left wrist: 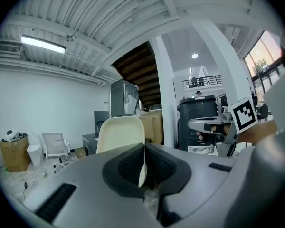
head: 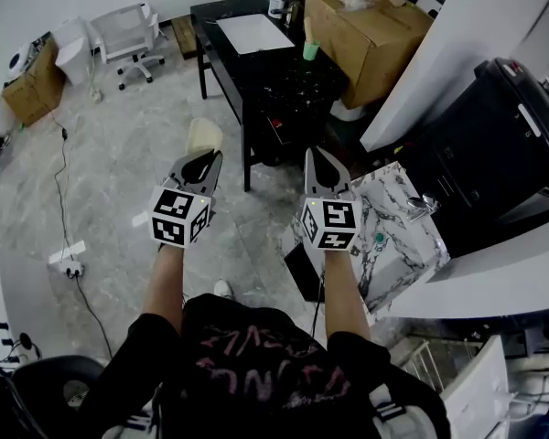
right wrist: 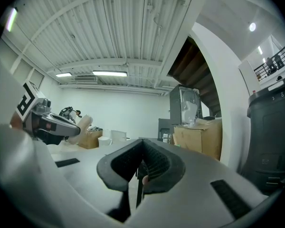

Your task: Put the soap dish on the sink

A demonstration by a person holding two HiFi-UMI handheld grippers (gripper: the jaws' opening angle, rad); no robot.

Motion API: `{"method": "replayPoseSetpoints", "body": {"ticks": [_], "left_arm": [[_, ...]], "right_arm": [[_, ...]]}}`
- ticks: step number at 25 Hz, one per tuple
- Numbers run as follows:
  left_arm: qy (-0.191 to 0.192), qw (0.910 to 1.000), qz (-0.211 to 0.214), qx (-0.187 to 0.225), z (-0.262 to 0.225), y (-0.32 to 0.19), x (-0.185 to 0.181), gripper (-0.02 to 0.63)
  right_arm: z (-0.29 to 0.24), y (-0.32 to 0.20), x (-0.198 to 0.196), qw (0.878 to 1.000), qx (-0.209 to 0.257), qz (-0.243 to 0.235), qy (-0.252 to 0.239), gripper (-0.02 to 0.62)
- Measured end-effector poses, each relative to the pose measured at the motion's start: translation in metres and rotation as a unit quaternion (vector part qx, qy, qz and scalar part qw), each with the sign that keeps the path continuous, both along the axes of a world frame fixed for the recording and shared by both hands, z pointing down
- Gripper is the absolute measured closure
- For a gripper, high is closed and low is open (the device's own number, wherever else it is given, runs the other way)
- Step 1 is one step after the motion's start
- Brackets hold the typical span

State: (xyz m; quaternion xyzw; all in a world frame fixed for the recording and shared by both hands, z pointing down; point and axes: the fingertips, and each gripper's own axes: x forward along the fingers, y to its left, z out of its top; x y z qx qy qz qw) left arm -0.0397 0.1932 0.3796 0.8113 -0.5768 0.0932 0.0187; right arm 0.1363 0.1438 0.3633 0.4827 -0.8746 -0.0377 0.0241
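We carry the soap dish (head: pixel 204 135) rim-pinched in the left hand-held gripper (head: pixel 201 160); the right hand-held gripper (head: pixel 318 160), closed on nothing, idles. The marble counter (head: pixel 398 245) lies rightward.

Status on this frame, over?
Left gripper shut on soap dish, held in air. Right gripper shut, empty. Sink to the right, dish not yet on it; right gripper between.

the cream plastic soap dish (head: pixel 204 136) shows only its far end past the left gripper (head: pixel 201 159). in the left gripper view its near edge is buried between the closed jaws. the white marble-patterned sink top (head: pixel 398 218) is partly covered by the right gripper (head: pixel 322 168) and cut off at its lower right by a white ledge (head: pixel 476 282). the small items (head: pixel 278 4) on the black table (head: pixel 256 67) are too small to identify.
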Motion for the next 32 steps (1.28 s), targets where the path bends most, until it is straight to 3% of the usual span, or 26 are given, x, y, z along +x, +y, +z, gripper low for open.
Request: {"method": "replayPoseSetpoints", "body": {"ticks": [18,32], "left_arm": [[0.010,0.9996,0.027,0.003,0.002,-0.047,-0.089,0.586],[0.006,0.9992,0.039,-0.005,0.022,-0.128,-0.099,0.586]], "right_arm": [[0.006,-0.039,-0.088,0.999,0.001,0.031,0.020,0.581],[0.026,-0.118,-0.095,0.999,-0.007,0.046,0.020,0.581]]}}
